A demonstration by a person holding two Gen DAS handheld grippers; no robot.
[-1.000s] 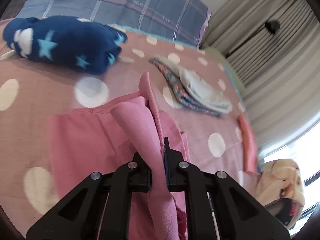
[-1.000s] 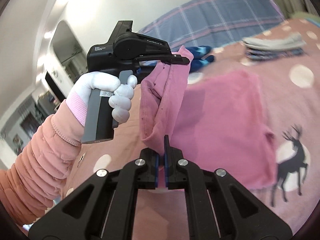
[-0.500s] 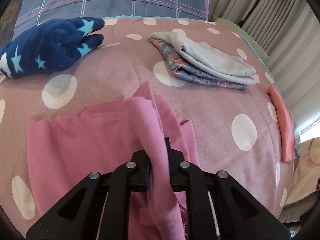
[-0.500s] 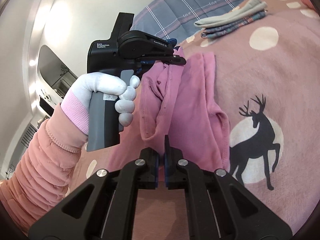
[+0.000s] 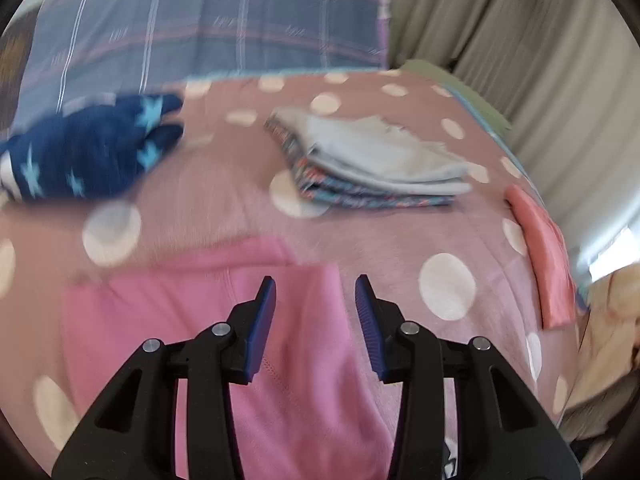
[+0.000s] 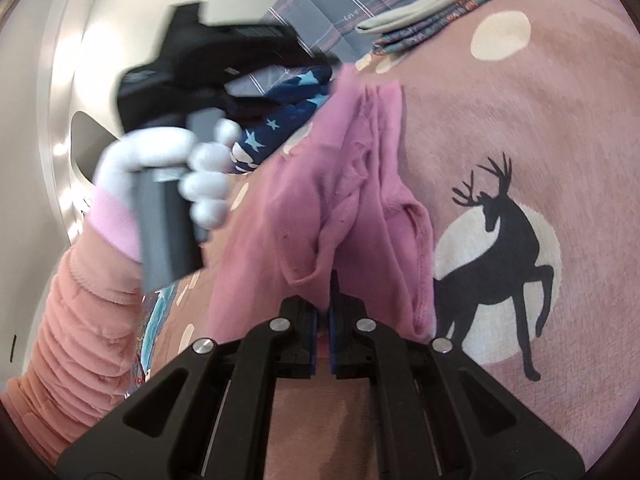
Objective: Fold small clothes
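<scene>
Left wrist view: the left claw (image 5: 315,292) stands with its jaws apart and nothing between the pads; the jaws have just been opening, and the pink garment (image 5: 200,320) lies on the bed beneath them.
Right wrist view: the right claw (image 6: 323,312) is closed on a bunched edge of the pink garment, which runs up from the jaws in loose ridges toward the far side of the bed.
Garment's place: spread on the pink blanket (image 5: 400,232), with spots and a deer print, partly doubled over itself, between the two claws.
Step in hand: by my reading, one fold has been laid over and the left side let go, while the right side has not yet released.
Next move calls for: the right claw to set its edge flat and let go, then both to smooth or take a fresh edge for another fold; the ridges by the right claw look likely to leave a crooked crease if dropped as they are.
Other things: a folded stack of clothes (image 5: 372,160) and a navy star-print item (image 5: 88,152) lie farther up the bed, well apart from the garment.
Hard to make out: the left view is smeared by motion, so the fold's edges are vague. The gloved hand (image 6: 160,168) and the left tool are blurred in the right view, and the garment's near hem is cut off behind the claws.
</scene>
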